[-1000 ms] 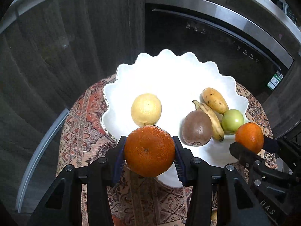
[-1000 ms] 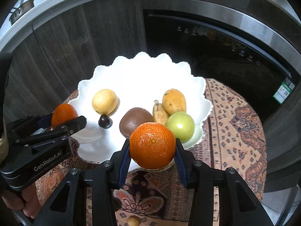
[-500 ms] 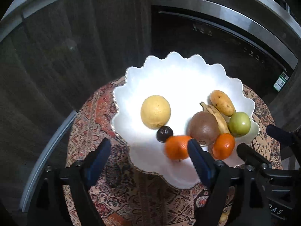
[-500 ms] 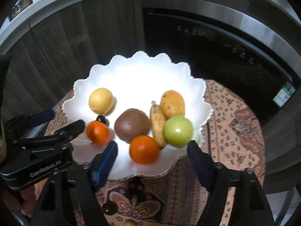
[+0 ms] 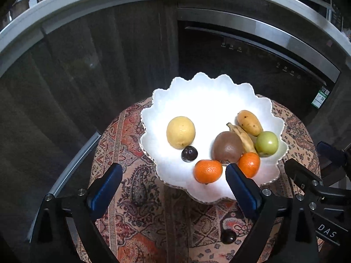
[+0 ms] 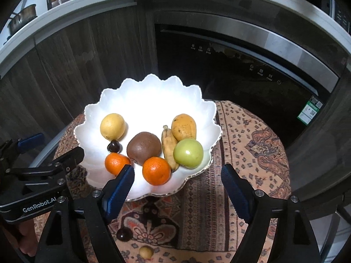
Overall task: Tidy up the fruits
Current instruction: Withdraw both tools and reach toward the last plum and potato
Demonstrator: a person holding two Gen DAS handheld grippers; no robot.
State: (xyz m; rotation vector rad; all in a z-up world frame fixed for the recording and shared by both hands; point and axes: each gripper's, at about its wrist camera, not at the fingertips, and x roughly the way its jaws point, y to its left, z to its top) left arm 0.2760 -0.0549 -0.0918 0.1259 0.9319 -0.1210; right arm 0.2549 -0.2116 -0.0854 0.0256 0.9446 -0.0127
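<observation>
A white scalloped bowl (image 5: 210, 92) (image 6: 149, 89) stands on a patterned cloth. In it lie two oranges (image 5: 208, 171) (image 5: 249, 164), a lemon (image 5: 180, 135), a kiwi (image 5: 227, 147), a banana (image 5: 243, 137), a mango (image 5: 250, 122), a green apple (image 5: 266, 143) and a dark plum (image 5: 189, 153). My left gripper (image 5: 172, 188) is open and empty, held above the bowl's near rim. My right gripper (image 6: 176, 186) is open and empty, near the bowl's front edge. The oranges also show in the right wrist view (image 6: 116, 164) (image 6: 156, 171).
On the cloth (image 6: 241, 144) in front of the bowl lie a dark plum (image 6: 124, 234) (image 5: 228, 236) and a small tan fruit (image 6: 146, 252). A dark oven front (image 6: 241, 61) and wooden cabinets (image 5: 87, 70) stand behind. A counter with jars runs above.
Both grippers opened and let go of their oranges, which now lie in the bowl. Both grippers have pulled back and up from the bowl.
</observation>
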